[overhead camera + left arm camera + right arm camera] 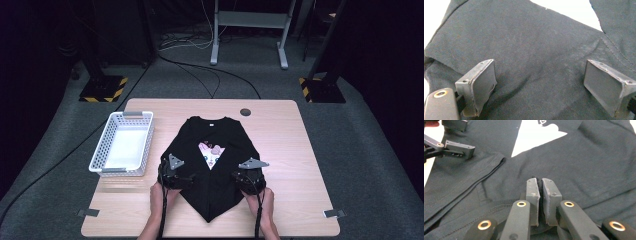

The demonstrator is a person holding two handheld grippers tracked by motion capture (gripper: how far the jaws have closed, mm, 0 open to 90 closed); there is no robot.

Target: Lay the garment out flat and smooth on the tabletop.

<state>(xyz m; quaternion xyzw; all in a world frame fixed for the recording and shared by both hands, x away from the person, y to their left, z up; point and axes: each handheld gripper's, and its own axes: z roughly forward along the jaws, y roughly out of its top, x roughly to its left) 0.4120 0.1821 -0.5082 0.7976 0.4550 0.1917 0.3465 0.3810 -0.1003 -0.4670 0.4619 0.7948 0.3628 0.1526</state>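
A black T-shirt (220, 132) lies on the wooden table (290, 160), its sides folded inward so that a triangle of its pale print (211, 154) shows. My left gripper (181, 176) rests open over the shirt's left fold; in the left gripper view its pads (484, 82) stand wide apart above the dark cloth (536, 50). My right gripper (247, 177) sits at the right fold, shut on a pinch of the black fabric (586, 165), which shows between the closed tips (540, 182). The right gripper view also shows the left gripper (457, 136) and the print (534, 137).
A white plastic basket (107, 135) stands on the table left of the shirt. A round cable hole (245, 112) is near the far edge. Tape marks (334, 213) sit at the front corners. Bare wood lies to the shirt's right.
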